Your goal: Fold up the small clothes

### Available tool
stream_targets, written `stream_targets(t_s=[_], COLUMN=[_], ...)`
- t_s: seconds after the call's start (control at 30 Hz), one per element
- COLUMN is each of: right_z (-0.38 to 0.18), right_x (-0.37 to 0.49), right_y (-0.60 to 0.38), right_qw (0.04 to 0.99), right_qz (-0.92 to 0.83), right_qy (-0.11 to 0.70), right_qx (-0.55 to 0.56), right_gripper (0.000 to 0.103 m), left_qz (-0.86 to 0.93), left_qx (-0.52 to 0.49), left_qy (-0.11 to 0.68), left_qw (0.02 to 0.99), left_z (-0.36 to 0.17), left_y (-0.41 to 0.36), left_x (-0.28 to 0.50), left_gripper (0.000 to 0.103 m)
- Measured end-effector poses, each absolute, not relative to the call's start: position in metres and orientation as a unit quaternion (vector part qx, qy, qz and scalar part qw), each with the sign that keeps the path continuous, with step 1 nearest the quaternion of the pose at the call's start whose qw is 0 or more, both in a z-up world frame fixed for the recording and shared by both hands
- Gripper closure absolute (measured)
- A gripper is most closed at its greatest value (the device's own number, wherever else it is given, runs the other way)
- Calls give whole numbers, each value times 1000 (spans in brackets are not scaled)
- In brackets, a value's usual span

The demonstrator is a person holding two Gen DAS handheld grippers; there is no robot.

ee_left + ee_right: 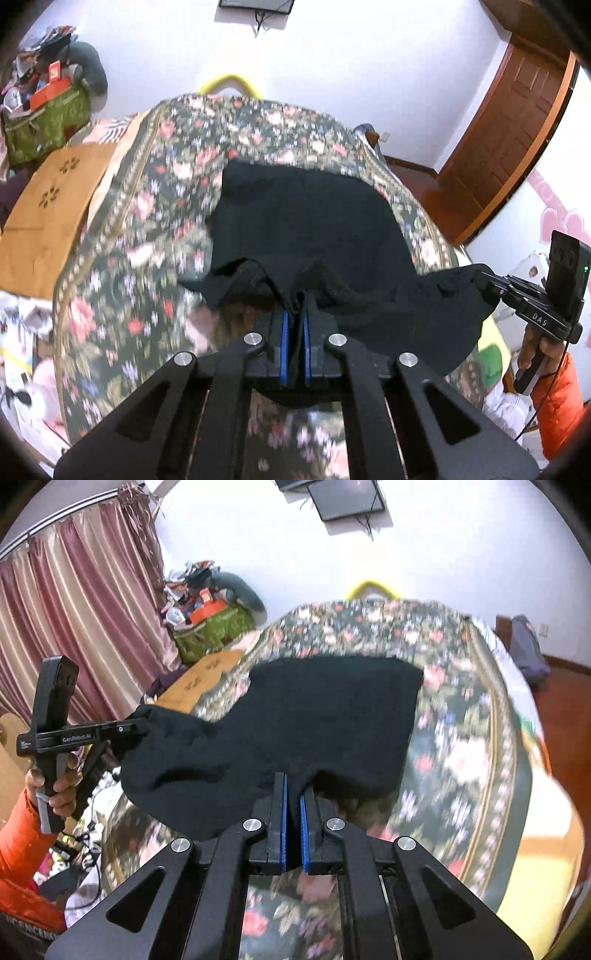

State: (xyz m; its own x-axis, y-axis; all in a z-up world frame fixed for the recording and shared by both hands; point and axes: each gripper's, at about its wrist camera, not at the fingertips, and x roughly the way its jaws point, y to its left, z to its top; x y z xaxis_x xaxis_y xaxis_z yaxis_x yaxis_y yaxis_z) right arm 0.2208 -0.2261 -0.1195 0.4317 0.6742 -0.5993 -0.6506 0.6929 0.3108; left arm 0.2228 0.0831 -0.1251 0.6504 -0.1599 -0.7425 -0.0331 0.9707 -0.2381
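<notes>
Bed: dark floral-patterned quilted bedspread [155, 206] covers it, blurred in both views.
Garment: small black knit cloth garment [306, 229] lies partly on the bedspread, its near edge lifted and stretched between both tongs.
Left tongs [294, 314]: clenched on the garment's near edge.
Right tongs [293, 797]: clenched on another part of that edge.
</notes>
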Motion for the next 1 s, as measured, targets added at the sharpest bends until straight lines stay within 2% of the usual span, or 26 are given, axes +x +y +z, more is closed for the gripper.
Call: stream_targets(t_s=[0.2, 0.4, 0.67, 0.83, 0.87, 0.93, 0.97, 1.0], right_z=[-103, -104, -140, -153, -151, -143, -140, -136], right_x=[270, 331, 403, 432, 433, 431, 428, 425], right_y=[-217, -204, -193, -193, -194, -193, -191, -190], right_qw=[858, 861, 846, 822, 821, 826, 831, 837], right_qz=[378, 362, 343, 341, 341, 345, 344, 341], right_qy=[348, 357, 408, 453, 454, 443, 437, 427], right_qx=[13, 16, 27, 52, 56, 47, 34, 23], right_gripper=[98, 98, 98, 94, 93, 91, 88, 84], left_qz=[-25, -11, -2, 25, 34, 42, 48, 54], left_qx=[-125, -141, -136, -114, -104, -95, -90, -86], left_qy=[410, 421, 460, 466, 457, 437, 424, 412], left_qw=[903, 896, 877, 877, 883, 893, 900, 906], left_z=[-110, -119, -163, -168, -161, -149, -140, -134], left_y=[96, 119, 133, 139, 141, 144, 145, 145], left_x=[279, 347, 425, 450, 451, 449, 445, 441], left_gripper=[98, 98, 97, 91, 86, 65, 46, 36])
